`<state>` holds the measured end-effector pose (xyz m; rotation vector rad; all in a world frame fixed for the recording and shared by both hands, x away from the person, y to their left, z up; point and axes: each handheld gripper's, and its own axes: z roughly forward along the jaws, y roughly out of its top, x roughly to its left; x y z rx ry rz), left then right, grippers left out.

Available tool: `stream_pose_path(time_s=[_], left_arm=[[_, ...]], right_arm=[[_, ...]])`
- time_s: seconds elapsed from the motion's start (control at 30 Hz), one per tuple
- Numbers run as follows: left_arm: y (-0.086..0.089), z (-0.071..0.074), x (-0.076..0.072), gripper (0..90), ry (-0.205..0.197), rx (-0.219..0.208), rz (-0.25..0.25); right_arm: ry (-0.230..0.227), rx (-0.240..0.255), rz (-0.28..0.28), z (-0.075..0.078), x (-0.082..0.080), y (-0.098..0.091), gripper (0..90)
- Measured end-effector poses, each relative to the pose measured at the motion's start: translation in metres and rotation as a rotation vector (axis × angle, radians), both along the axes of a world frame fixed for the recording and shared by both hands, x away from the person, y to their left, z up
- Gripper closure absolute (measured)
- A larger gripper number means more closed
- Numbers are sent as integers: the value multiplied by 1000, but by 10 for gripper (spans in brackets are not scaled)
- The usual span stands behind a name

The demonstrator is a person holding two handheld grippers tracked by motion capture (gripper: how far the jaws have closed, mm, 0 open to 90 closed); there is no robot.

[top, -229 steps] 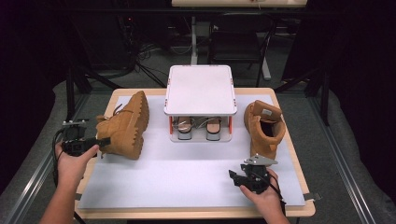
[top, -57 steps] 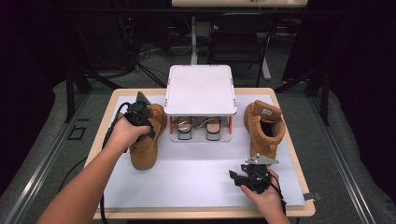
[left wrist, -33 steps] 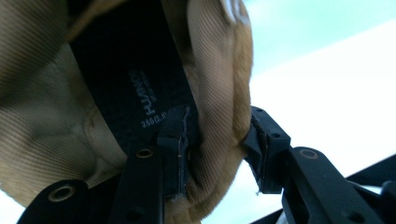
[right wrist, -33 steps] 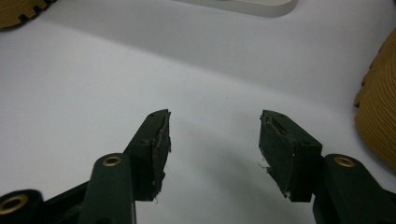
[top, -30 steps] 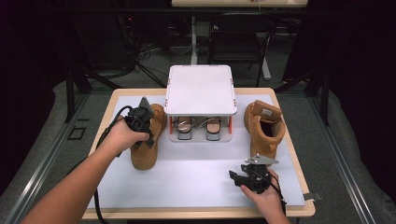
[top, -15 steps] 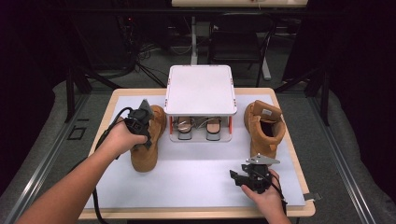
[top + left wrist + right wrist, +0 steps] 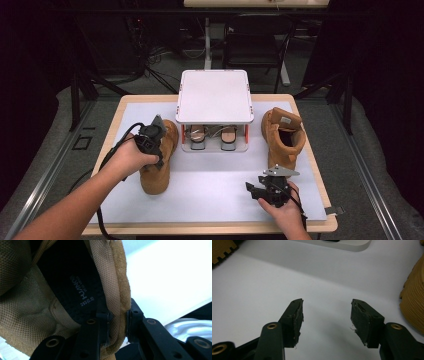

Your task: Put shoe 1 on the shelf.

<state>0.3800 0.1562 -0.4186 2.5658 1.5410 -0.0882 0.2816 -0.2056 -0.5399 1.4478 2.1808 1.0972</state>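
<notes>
The left gripper (image 7: 152,137) has just been closing, and its jaws now pinch the padded collar of the left boot (image 7: 159,165), one jaw inside the opening, one outside, as the left gripper view shows at the collar (image 7: 117,302). That boot stands at the left of the white mat (image 7: 210,185), toe toward the near edge, just left of the rack (image 7: 214,96). The step in hand looks like taking hold of the boot to move it; next it likely calls for a lift that keeps the soft collar from slipping out.

The rack's white top hides most of the shoes (image 7: 212,137) on its lower shelf. At the right, the other boot (image 7: 284,137) stands apart, untouched. The right gripper (image 7: 270,189) rests near the mat's near edge, jaws spread over bare mat, holding nothing.
</notes>
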Motion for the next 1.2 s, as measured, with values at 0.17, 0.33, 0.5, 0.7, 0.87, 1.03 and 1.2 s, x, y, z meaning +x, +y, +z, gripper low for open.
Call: stream_pose_path(time_s=[0.17,0.33,0.5,0.7,0.87,1.03,1.2], left_arm=[[-2,-1,-5,768,8,-8,-7],[-3,-4,-7,764,14,-4,-14],[-1,-5,-8,747,6,-22,-10],[-1,-5,-10,724,-18,-24,-20],[0,-5,-13,695,-34,-31,-25],[1,-5,-13,663,-39,-40,-30],[3,-5,-13,628,-51,-45,-33]], right_arm=[[1,0,-3,0,0,0,433],[1,-1,-1,1,0,0,433],[9,-3,-5,1,0,-1,438],[43,-17,-6,3,1,-1,461],[104,-33,4,9,3,2,479],[165,-107,41,21,8,8,487],[205,-183,90,36,16,9,522]])
